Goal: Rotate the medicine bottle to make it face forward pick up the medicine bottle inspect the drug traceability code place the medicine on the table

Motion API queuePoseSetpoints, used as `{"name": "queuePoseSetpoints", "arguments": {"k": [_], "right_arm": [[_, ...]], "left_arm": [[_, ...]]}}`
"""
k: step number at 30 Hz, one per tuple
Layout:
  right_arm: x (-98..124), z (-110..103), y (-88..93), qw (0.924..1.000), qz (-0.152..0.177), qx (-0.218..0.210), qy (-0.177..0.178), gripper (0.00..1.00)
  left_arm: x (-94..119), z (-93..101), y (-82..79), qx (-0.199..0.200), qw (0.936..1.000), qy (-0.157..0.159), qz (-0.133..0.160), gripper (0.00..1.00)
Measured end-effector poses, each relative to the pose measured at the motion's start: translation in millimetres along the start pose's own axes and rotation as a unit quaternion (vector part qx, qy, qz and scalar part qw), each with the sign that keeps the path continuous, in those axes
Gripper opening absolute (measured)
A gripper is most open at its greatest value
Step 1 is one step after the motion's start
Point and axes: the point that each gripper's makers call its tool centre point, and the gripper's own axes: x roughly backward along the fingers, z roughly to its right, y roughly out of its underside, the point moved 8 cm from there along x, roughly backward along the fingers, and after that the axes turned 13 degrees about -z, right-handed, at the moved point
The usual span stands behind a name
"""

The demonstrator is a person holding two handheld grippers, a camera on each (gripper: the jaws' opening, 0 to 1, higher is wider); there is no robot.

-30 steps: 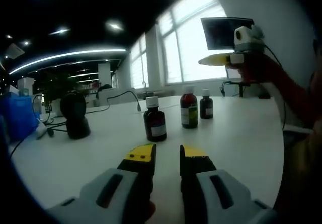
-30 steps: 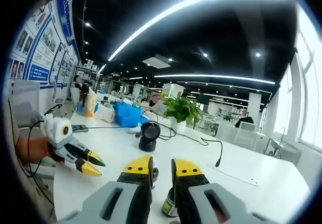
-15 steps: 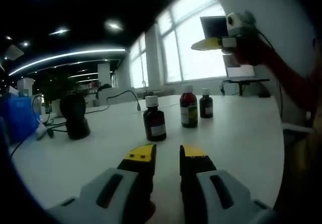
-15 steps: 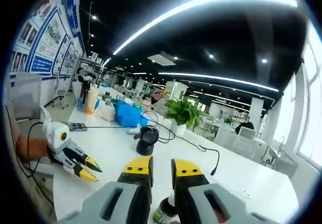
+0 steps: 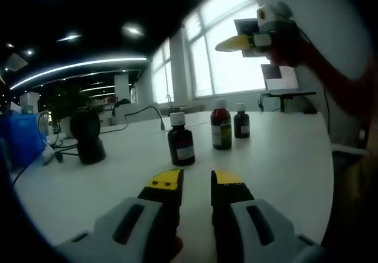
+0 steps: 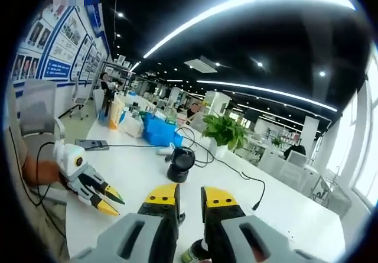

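grey hand-held gripper [image 5: 196, 183], yellow-tipped black jaws

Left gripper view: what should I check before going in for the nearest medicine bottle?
1. Left tool empty, jaws apart: ok.
2. Right tool high above the table, out of the path: ok.
3. Nearest bottle upright, just ahead of the left tool: ok.
4. Its label facing forward: cannot tell.
5. Middle bottle and far bottle stand apart from it: ok.
6. Black device off to the side: ok.
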Motion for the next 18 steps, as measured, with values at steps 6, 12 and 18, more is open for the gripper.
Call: {"name": "queuePoseSetpoints", "arguments": {"k": [6,12,18], "right_arm": [[-20.3,3.1,-6.0,0.9993,-0.025,0.001,-0.029,0.12],[-44.4,0.2,-11.7,0.9956,-0.067,0.009,-0.065,0.13],[-67.0,-3.4,-2.3,0.9923,-0.095,0.014,-0.079,0.15]], "left_arm": [[0.1,0.5,-0.2,-0.004,1.0000,0.001,0.001,0.11],[0.2,0.0,-0.3,-0.005,1.0000,0.001,0.003,0.11],[-0.2,-1.1,0.0,-0.006,1.0000,0.000,0.002,0.11]]}}
